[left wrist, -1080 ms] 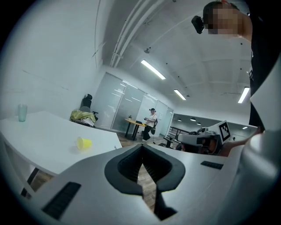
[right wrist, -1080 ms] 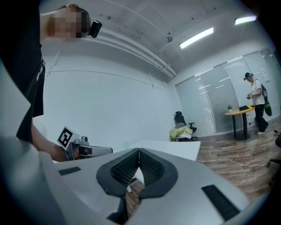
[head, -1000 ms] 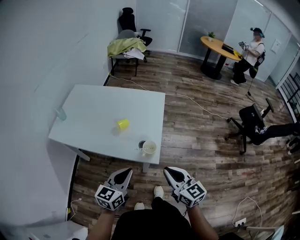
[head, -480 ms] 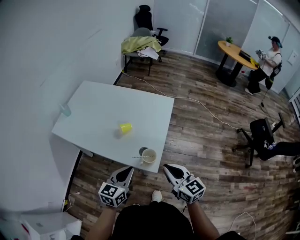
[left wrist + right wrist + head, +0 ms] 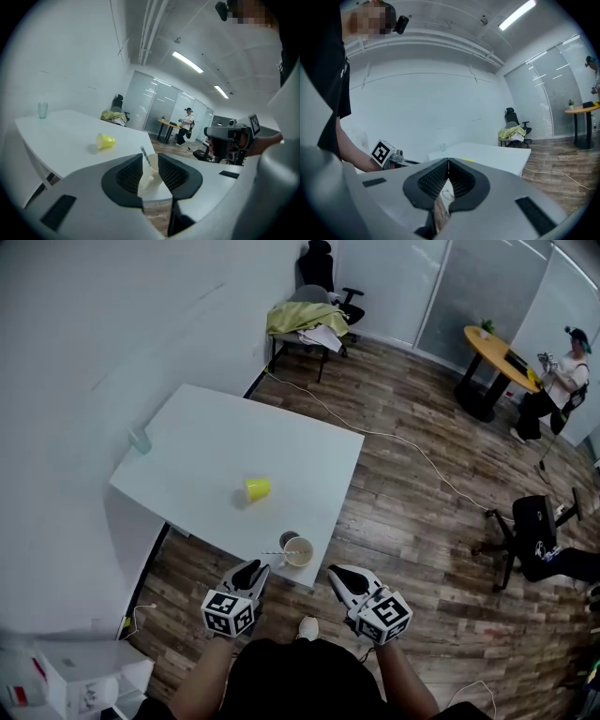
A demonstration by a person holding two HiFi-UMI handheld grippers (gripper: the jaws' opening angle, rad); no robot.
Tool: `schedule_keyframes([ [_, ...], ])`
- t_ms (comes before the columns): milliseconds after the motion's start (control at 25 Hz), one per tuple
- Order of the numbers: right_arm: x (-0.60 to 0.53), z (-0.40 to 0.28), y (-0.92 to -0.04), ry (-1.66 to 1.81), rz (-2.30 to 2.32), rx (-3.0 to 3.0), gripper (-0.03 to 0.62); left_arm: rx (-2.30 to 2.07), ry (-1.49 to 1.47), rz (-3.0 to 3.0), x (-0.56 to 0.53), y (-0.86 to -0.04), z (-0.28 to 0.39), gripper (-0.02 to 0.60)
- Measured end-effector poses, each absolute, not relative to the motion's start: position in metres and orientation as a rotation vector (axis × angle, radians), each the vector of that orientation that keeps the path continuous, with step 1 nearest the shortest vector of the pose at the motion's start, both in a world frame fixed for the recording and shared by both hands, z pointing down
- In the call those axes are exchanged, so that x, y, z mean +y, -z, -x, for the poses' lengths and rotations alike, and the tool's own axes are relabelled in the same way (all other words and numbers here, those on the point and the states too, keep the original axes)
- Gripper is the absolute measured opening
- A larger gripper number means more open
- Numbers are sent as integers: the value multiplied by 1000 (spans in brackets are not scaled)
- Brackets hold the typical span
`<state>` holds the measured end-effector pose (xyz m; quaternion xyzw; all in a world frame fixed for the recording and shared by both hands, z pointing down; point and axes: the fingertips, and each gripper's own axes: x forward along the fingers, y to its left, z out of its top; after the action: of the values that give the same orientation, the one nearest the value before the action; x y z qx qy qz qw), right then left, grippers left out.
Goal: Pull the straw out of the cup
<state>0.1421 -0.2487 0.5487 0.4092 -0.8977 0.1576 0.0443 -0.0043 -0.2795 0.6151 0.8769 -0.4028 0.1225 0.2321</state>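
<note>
Standing at the near edge of the white table (image 5: pixel 216 442), close to its near right corner, is a cream cup (image 5: pixel 299 552). The striped straw (image 5: pixel 145 156) is in the cup and leans out over the rim to the left. A small dark round thing (image 5: pixel 288 539) sits just beside the cup, on its far left side. A yellow cup (image 5: pixel 257 488) lies on its side near the middle of the table. A clear glass (image 5: pixel 141 440) stands at the far left edge. The left tool (image 5: pixel 251 568) is just off the near edge, pointing at the cream cup. Its jaws are opening, and the cup and straw show in the gap but nothing touches the pads. The right tool (image 5: pixel 336 570) is off the table, beside the corner, with its jaw tips closed together and nothing in them.
</note>
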Motion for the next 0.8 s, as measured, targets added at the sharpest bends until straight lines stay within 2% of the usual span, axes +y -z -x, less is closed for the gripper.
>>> schedule_keyframes([
  [80,-249,-145,-551,-495,-1235,-2747,21,-1124,-333,-2386,-284,-619,3,121],
  [200,-249,-151,-557,-518,-1215,-2749,21,-1152,-315,-2357,-292,-622,1,133],
  [680,-257,-159,-570,-525,-1153,-2748,21,-1184,-201,-2287,-306,-623,2,132],
  [800,-260,-155,-567,-522,-1159,-2739,21,-1175,-196,-2289,-307,-622,3,111],
])
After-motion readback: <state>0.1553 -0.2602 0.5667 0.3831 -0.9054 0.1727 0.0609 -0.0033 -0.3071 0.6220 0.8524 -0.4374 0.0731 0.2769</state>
